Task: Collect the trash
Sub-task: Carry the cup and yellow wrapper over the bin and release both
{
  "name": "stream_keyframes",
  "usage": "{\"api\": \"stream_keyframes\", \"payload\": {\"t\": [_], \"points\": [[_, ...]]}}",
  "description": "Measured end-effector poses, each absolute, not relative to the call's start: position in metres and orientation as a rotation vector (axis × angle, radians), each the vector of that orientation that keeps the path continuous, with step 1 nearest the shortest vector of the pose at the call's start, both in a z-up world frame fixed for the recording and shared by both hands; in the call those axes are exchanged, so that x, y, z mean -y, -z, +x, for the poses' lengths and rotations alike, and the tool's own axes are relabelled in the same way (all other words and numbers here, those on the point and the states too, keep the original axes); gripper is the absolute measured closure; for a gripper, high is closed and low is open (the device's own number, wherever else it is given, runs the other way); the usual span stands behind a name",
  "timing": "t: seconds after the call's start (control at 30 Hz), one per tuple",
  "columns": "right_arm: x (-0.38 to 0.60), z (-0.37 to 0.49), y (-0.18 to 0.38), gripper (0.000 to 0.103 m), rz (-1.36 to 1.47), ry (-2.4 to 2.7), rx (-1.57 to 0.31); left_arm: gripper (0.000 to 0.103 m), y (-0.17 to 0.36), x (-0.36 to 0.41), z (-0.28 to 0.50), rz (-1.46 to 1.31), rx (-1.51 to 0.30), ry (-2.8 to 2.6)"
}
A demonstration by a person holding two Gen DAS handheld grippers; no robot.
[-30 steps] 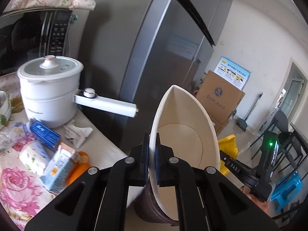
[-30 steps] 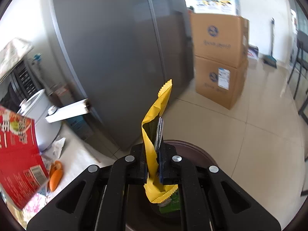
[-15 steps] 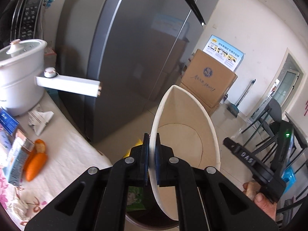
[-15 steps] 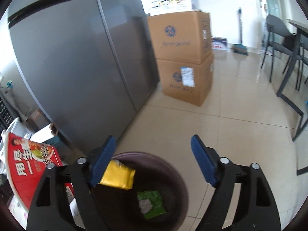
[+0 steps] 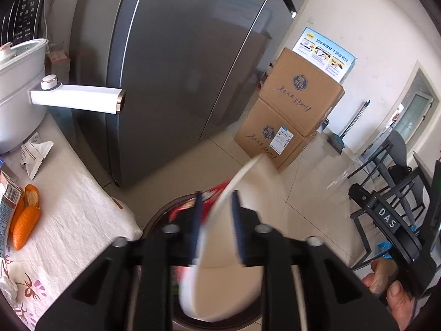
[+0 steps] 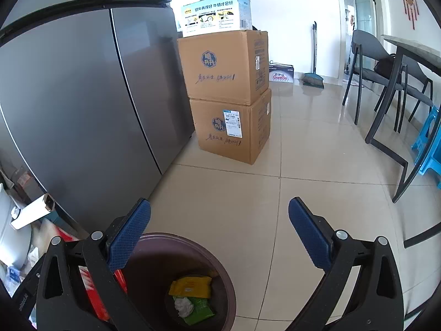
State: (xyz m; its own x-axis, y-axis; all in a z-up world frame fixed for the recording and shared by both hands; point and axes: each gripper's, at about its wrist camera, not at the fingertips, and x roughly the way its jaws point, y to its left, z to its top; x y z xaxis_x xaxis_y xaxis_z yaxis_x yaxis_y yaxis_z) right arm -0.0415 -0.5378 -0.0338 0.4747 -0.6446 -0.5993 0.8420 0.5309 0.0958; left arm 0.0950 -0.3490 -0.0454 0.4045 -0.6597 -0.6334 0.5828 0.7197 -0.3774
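White-lined paper cup [image 5: 228, 284], blurred, red-printed outside, above bin [image 5: 154, 220]

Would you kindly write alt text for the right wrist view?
The right gripper, jaws wide open and empty, hangs over a dark brown bin holding a yellow wrapper and green packet. Behind stand a grey fridge and two stacked cardboard boxes.

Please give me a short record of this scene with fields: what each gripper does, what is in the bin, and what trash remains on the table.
left gripper: fingers have just been opening; blurred paper cup between them, over the bin
right gripper: fingers wide apart, have just been opening, nothing between them
bin: yellow wrapper, green packet, white crumpled paper
table: orange peel, torn white wrapper
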Motion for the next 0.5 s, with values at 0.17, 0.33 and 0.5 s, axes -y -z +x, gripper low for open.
{"api": "stream_keyframes", "payload": {"t": [0.17, 0.33, 0.5], "points": [[0.534, -0.039, 0.034, 0.007, 0.401, 0.930, -0.551, 0.045, 0.044, 0.343, 0.094, -0.084, -0.823, 0.764], [0.526, -0.033, 0.033, 0.007, 0.378, 0.911, -0.565, 0.038, 0.039, 0.334, 0.089, -0.034, -0.781, 0.706], [0.508, -0.024, 0.031, 0.007, 0.357, 0.872, -0.572, 0.029, 0.028, 0.313, 0.083, 0.001, -0.711, 0.632]]}}
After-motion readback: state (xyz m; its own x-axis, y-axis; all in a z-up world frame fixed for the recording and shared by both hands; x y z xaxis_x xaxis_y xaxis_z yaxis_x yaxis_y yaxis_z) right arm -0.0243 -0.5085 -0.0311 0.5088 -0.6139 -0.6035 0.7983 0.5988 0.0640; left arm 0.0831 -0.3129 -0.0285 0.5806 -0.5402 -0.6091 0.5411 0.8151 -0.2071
